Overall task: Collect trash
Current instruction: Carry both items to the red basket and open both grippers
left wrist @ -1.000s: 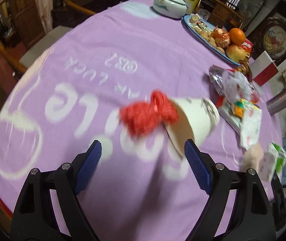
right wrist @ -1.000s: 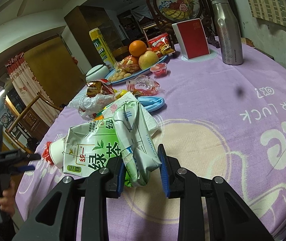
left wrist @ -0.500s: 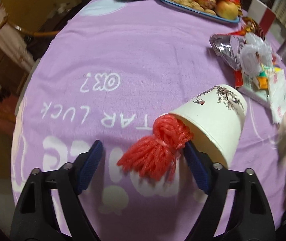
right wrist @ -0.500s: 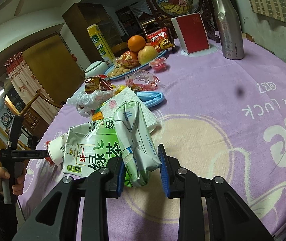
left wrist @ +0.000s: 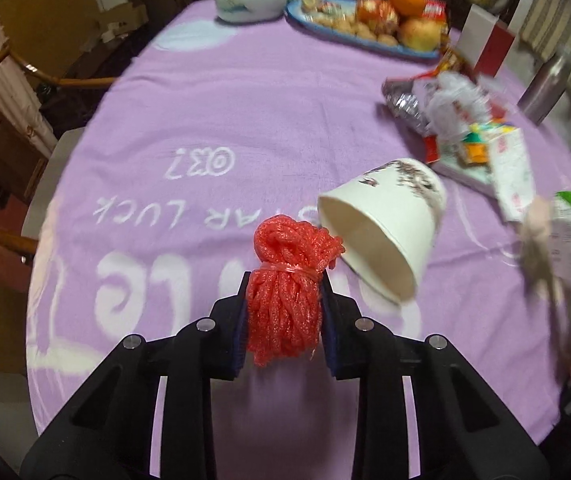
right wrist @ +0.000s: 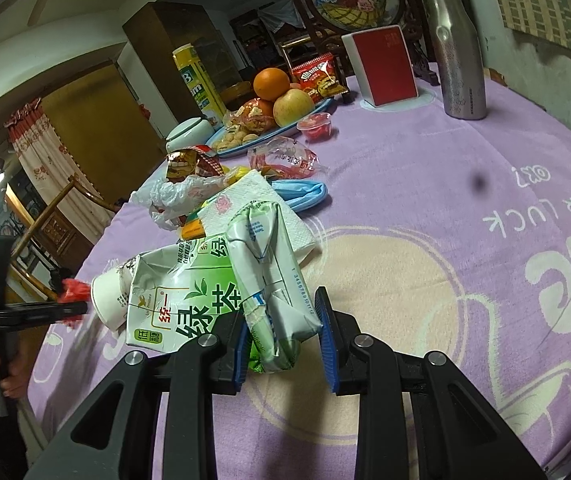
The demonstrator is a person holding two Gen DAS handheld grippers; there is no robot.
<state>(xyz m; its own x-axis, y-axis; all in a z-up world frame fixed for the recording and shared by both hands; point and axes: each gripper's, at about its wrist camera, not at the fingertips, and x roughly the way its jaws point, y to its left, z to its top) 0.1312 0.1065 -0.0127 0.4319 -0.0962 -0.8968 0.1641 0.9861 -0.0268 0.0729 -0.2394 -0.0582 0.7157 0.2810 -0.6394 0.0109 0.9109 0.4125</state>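
Red net bundle (left wrist: 285,292) clamped in left hand-held gripper (left wrist: 285,316), paper cup (left wrist: 385,232) just beside; crushed green carton (right wrist: 273,280) pinched in right hand-held gripper (right wrist: 283,340).

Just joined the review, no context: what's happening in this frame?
A person is clearing trash off a purple-clothed table with a handheld claw in each hand. The left claw is shut on a red mesh bundle, right beside the mouth of a tipped-over paper cup. The right claw grips a crushed green tea carton. More wrappers and a tissue lie in a pile beyond. The fruit plate and steel bottle stand farther back.
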